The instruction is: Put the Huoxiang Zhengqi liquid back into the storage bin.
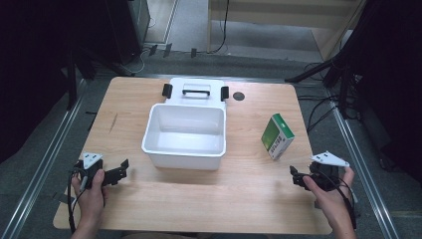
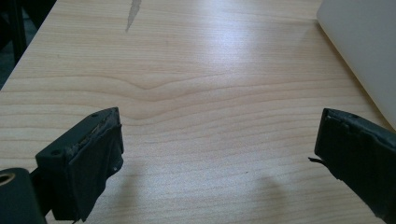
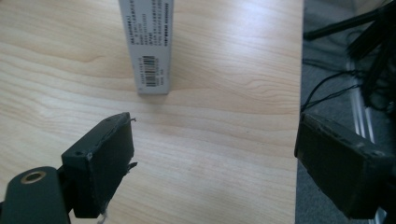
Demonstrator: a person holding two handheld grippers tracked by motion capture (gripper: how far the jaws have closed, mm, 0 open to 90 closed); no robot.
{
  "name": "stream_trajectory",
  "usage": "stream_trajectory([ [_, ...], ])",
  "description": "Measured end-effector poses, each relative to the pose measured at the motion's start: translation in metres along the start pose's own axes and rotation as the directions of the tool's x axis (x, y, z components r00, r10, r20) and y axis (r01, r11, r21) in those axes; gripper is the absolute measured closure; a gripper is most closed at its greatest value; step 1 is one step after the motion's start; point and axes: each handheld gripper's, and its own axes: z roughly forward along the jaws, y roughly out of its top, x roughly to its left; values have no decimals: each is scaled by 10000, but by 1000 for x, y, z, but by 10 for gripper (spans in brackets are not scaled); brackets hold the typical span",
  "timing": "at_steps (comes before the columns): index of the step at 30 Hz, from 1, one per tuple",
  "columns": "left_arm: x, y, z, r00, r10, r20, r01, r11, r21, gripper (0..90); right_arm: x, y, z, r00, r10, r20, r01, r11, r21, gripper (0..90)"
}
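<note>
Fingers: we find both grippers, left gripper (image 1: 119, 169) and right gripper (image 1: 297, 178), spread wide, holding nothing.
Approach: we advise squaring the right on the green box (image 1: 277, 136) before lifting toward the white bin (image 1: 184, 149).

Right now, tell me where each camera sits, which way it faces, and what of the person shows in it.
High view: above the person's side, looking forward and down on the table with a white bin, its lid and a green box; both forearms, the left hand-held gripper and right hand-held gripper show.
Left gripper view: rides the left hand-held gripper, looking along its open jaws over bare wood toward the bin's wall.
Right gripper view: rides the right hand-held gripper, open jaws facing the box.
Shared: the box appears in the high and right gripper views.
</note>
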Motion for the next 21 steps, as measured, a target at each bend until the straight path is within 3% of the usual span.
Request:
stream_trajectory([
  [2,0,0,0,10000,-13,4,13,10000,9,21,0,3,0,9999,-73,-75,74,9999,112,119],
  [3,0,0,0,10000,-12,5,12,10000,16,21,0,13,-2,9988,-201,-444,225,9983,529,119],
  [5,0,0,0,10000,-19,6,19,10000,18,21,1,17,-2,9983,-269,-517,306,9971,704,119],
  [9,0,0,0,10000,-32,2,32,10000,19,21,5,37,-2,9947,-862,-561,946,9808,1703,124],
  [10,0,0,0,10000,-41,-1,41,10000,17,21,6,47,0,9926,-1009,-681,1137,9683,2225,125],
  [12,0,0,0,10000,-48,6,48,10000,32,21,7,49,1,9918,-1066,-699,1202,9646,2348,125],
  [16,1,0,0,10000,-73,19,73,10000,39,21,10,65,6,9882,-1152,-1008,1435,9269,3467,127],
  [17,1,0,0,10000,-71,28,71,10000,53,21,12,71,9,9881,-1104,-1067,1440,9081,3933,127],
  [18,1,0,0,10000,-82,34,82,10000,54,21,12,75,9,9876,-1141,-1081,1490,8986,4127,127],
  [19,1,0,0,9999,-92,40,92,9999,57,21,13,79,10,9882,-1074,-1095,1445,8908,4309,127],
  [20,1,0,0,9999,-103,47,103,9999,72,21,13,79,10,9882,-1074,-1095,1445,8908,4309,127],
  [21,1,0,0,9999,-115,52,115,9999,79,21,12,90,10,9867,-1133,-1166,1552,8695,4688,127],
])
